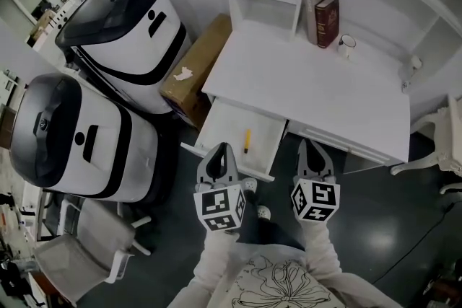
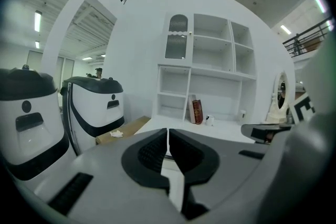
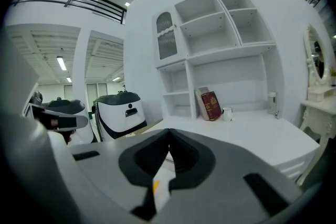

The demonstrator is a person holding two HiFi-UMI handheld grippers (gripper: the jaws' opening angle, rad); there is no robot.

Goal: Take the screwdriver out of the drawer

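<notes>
A yellow-handled screwdriver (image 1: 246, 141) lies in the open white drawer (image 1: 220, 125) that sticks out from the desk's left front. My left gripper (image 1: 221, 149) hovers over the drawer's front edge, just left of the screwdriver, jaws shut and empty. My right gripper (image 1: 312, 149) hangs in front of the desk edge to the right of the drawer, jaws also shut with nothing in them. In the right gripper view a sliver of the yellow screwdriver (image 3: 155, 185) shows below the closed gripper (image 3: 169, 143). The left gripper (image 2: 168, 140) blocks the drawer in its own view.
The white desk (image 1: 289, 83) carries two books (image 1: 321, 18) and a small mug (image 1: 347, 45) under a shelf unit. A cardboard box (image 1: 198, 65) and two large white-and-black machines (image 1: 123, 32) stand left of the desk. A white chair (image 1: 440, 148) is at right.
</notes>
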